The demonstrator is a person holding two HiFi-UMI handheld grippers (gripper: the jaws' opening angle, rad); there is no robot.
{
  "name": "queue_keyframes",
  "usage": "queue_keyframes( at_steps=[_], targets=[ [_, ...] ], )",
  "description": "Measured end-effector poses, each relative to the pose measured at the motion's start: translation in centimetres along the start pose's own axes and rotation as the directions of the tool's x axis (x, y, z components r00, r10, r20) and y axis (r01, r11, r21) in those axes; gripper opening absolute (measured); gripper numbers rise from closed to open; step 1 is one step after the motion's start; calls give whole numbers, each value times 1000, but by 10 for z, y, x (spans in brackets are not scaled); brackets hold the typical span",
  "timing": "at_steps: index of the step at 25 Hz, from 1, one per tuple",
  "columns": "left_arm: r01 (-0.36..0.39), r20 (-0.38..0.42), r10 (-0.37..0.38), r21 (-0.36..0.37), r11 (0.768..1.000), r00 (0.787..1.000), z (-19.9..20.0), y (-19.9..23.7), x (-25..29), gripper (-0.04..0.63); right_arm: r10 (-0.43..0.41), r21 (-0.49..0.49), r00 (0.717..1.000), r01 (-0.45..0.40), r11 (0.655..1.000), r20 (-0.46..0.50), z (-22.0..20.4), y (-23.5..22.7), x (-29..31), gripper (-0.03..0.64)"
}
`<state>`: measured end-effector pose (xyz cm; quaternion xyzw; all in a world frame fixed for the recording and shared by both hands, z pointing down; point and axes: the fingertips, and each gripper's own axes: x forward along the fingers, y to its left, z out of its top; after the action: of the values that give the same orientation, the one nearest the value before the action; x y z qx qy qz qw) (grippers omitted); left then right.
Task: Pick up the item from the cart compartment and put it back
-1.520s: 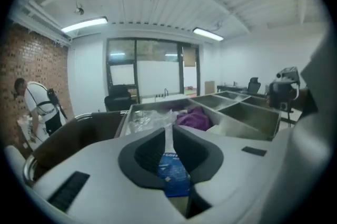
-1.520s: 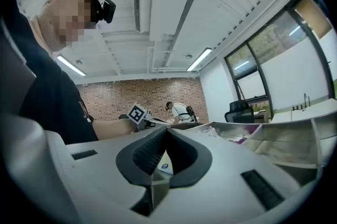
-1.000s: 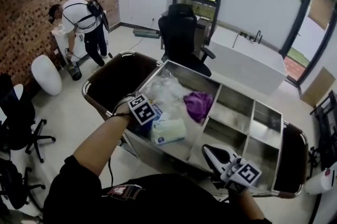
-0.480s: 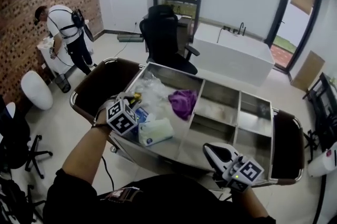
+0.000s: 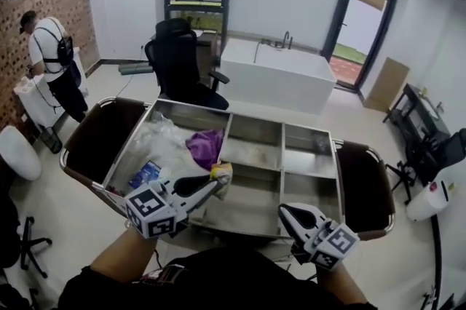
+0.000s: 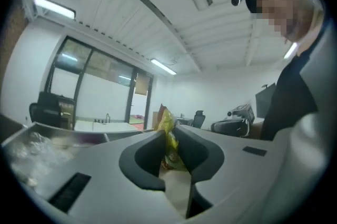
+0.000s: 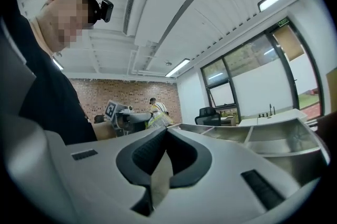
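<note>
A steel cart (image 5: 256, 119) with several compartments stands in front of me. My left gripper (image 5: 213, 183) hovers over the near edge of the big left compartment. Its jaws are closing on a yellow snack packet (image 5: 223, 172), which sticks up between the pads (image 6: 166, 119). In the left gripper view the pads (image 6: 151, 145) press on the packet from both sides. My right gripper (image 5: 285, 212) is shut and empty, held near my body at the cart's front edge. In the right gripper view its jaws (image 7: 166, 129) meet, and the packet (image 7: 158, 120) shows in the distance.
The left compartment holds clear plastic bags (image 5: 166, 145), a purple cloth (image 5: 206, 145) and a blue packet (image 5: 144, 174). Dark bags hang at both cart ends (image 5: 102, 137) (image 5: 364, 185). A black office chair (image 5: 178, 61) and a white bench (image 5: 273, 79) stand behind. A person (image 5: 51, 61) is at the far left.
My left gripper dipped into the left compartment, closed on the yellow packet and came up and to the right with it. The right gripper stayed put.
</note>
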<state>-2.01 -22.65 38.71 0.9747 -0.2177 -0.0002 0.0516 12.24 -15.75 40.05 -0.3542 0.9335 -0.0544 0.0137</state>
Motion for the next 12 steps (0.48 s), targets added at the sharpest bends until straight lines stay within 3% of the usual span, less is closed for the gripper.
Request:
queue_keyframes(
  at_steps=[2,5,12],
  targets=[
    [53,14,-53,-73,996,999,-13,-11,12,48,-32,5,999,32,999,3,-2,-5,-12,-3],
    [104,60,-97,-127,987,994,-19,-20,19,43,-66,11,998,66,998,1,-6,-11,-24,-3],
    [127,96,-117,-114,985,989,-11,-18,14,34,-103,24,995,103,994,10,-11,-14,-33,-3]
  ],
)
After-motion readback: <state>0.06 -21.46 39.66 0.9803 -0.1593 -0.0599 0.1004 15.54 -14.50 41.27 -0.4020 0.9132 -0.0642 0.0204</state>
